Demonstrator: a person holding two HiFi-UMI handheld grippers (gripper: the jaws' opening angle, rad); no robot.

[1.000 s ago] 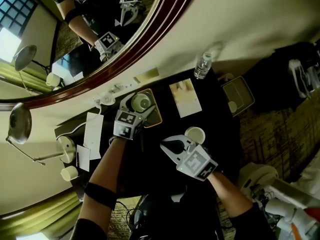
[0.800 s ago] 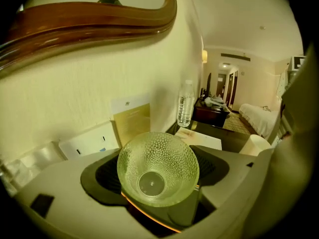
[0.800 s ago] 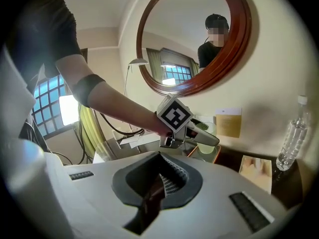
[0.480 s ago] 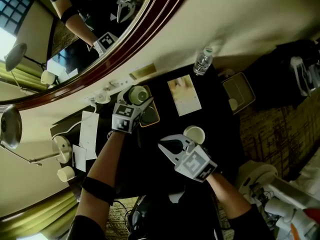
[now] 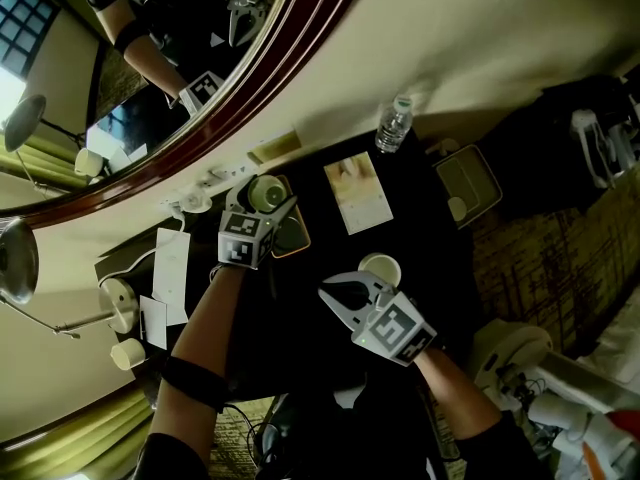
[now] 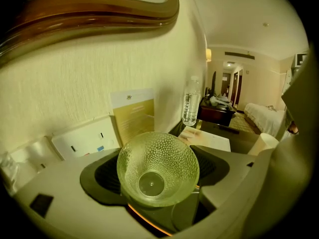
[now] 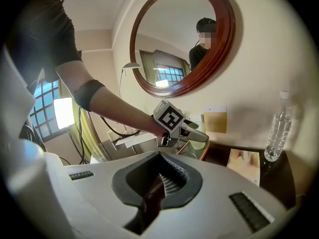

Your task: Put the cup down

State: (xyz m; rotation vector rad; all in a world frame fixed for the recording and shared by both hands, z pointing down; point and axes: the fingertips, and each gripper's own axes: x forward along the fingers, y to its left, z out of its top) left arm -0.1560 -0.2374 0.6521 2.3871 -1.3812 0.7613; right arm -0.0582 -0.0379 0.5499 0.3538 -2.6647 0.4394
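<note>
Cup point(image 6: 157, 168), a dimpled greenish glass one, is clamped between the jaws of the left gripper point(image 5: 266, 194), its open mouth turned back toward that gripper's camera so you look straight down to the round base. The dark pads press on it from both sides. It hangs low over the amber-rimmed tray point(image 5: 300, 232) at the back of the dark table point(image 5: 440, 258), close to the wall; whether its underside touches the tray I cannot tell. From the right gripper view the left gripper tilts downward with the glass at its tip, right above the tray's edge.

The right gripper point(image 5: 328, 294) is near the table's front, well apart from the tray, with its jaws together and nothing between them. A white cup point(image 5: 380, 268) stands on the table just beside it.

Further along the table lies a pale booklet point(image 5: 357, 192), and past that a water bottle point(image 5: 391, 126) stands upright against the wall. A card point(image 6: 132, 116) leans on the wall behind the tray, beside a white socket plate point(image 6: 84, 138). A round mirror point(image 5: 300, 58) in a dark wooden frame hangs above, showing both grippers reflected. A lamp point(image 5: 15, 258) stands off to the left.
</note>
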